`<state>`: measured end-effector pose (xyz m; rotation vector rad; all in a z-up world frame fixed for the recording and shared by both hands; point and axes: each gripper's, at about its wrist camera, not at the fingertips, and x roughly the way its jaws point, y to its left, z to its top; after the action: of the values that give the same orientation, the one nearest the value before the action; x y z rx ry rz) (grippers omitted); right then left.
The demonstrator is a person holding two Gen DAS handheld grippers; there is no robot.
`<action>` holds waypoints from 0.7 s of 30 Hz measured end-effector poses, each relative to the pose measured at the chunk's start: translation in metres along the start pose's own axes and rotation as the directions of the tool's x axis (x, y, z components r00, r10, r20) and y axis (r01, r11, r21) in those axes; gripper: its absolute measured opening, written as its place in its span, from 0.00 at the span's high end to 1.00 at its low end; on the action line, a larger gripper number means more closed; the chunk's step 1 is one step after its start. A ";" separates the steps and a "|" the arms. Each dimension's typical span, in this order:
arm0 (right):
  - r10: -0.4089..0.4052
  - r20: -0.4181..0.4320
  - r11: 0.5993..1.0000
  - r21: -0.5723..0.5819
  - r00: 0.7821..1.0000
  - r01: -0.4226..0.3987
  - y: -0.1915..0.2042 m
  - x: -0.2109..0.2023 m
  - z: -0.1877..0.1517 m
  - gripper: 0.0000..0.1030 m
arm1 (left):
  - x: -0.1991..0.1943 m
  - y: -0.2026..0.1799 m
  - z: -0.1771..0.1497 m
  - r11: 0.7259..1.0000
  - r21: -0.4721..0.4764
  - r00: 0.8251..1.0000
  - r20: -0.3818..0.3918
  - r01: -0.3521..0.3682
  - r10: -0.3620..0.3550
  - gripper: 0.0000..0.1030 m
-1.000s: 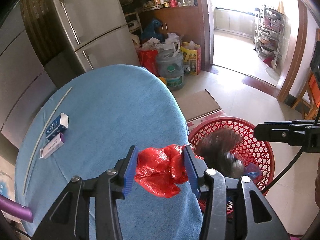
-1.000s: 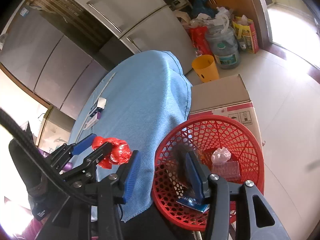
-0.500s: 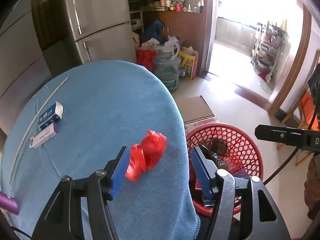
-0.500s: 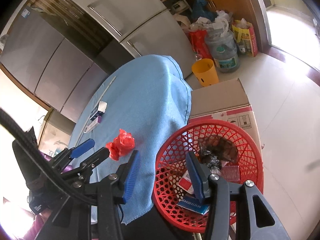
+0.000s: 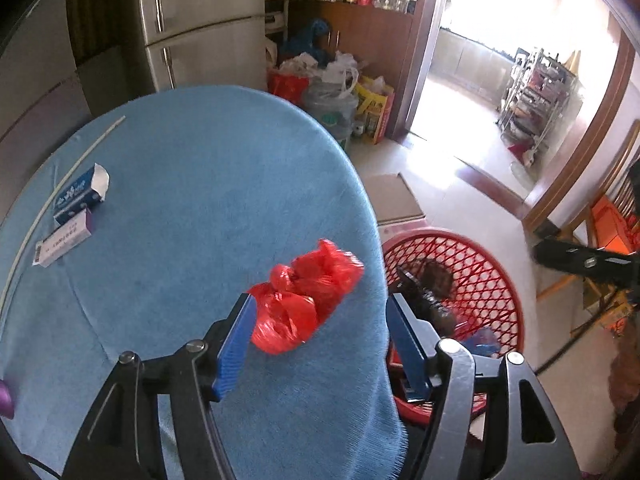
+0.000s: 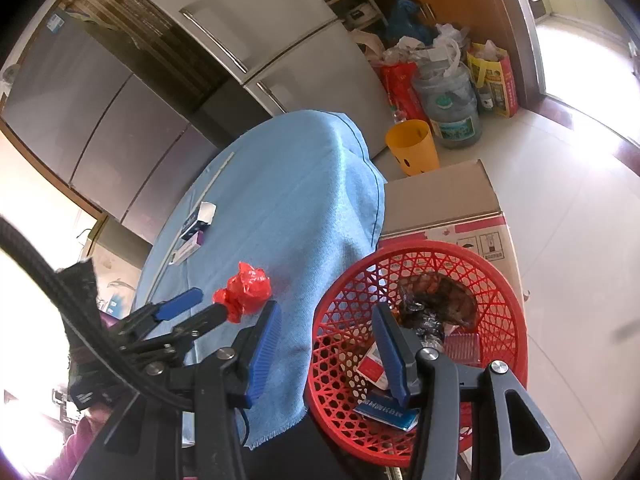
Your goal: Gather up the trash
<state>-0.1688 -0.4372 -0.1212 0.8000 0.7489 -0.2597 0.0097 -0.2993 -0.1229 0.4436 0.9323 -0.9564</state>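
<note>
A crumpled red plastic bag (image 5: 304, 300) lies on the blue tablecloth (image 5: 200, 180) near its right edge. My left gripper (image 5: 320, 304) has the bag between its opening jaws; the left pad is close to it and the right pad stands clear. In the right wrist view the bag (image 6: 244, 290) sits just past the left gripper (image 6: 208, 302). A red mesh basket (image 6: 420, 246) with several scraps in it stands beside the table. My right gripper (image 6: 326, 310) hovers over its near rim, jaws apart, holding nothing.
A blue carton (image 5: 78, 196), a white-and-purple carton (image 5: 66, 240) and a thin white stick (image 5: 80, 160) lie at the table's far left. A cardboard box (image 6: 440, 196), a yellow cup (image 6: 414, 152), a water jug (image 6: 452, 108) and bags crowd the floor by the fridge.
The left jaws spread and let go of the red bag, which now rests on the cloth. A dark scrap that was blurred above the basket has settled inside it.
</note>
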 end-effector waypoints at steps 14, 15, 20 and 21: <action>0.000 0.015 1.000 -0.008 1.000 0.000 0.001 0.000 0.000 0.50 | 0.011 -0.009 -0.003 0.996 0.028 0.997 -0.017 0.082 -0.081 0.74; 0.001 0.016 1.000 -0.008 1.000 -0.001 0.001 0.000 0.001 0.50 | 0.009 -0.013 -0.003 0.994 0.033 0.995 -0.017 0.101 -0.101 0.74; 0.004 0.016 1.000 0.000 1.000 -0.004 -0.001 -0.001 0.002 0.50 | -0.001 -0.033 0.000 0.980 0.067 0.982 -0.034 0.189 -0.187 0.73; 0.005 0.016 1.000 0.000 1.000 -0.005 -0.001 -0.001 0.002 0.50 | -0.004 -0.036 0.000 0.975 0.072 0.978 -0.035 0.209 -0.207 0.69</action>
<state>-0.1689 -0.4396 -0.1203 0.7994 0.7323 -0.2616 -0.0220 -0.3169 -0.1175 0.4291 0.9828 -1.1817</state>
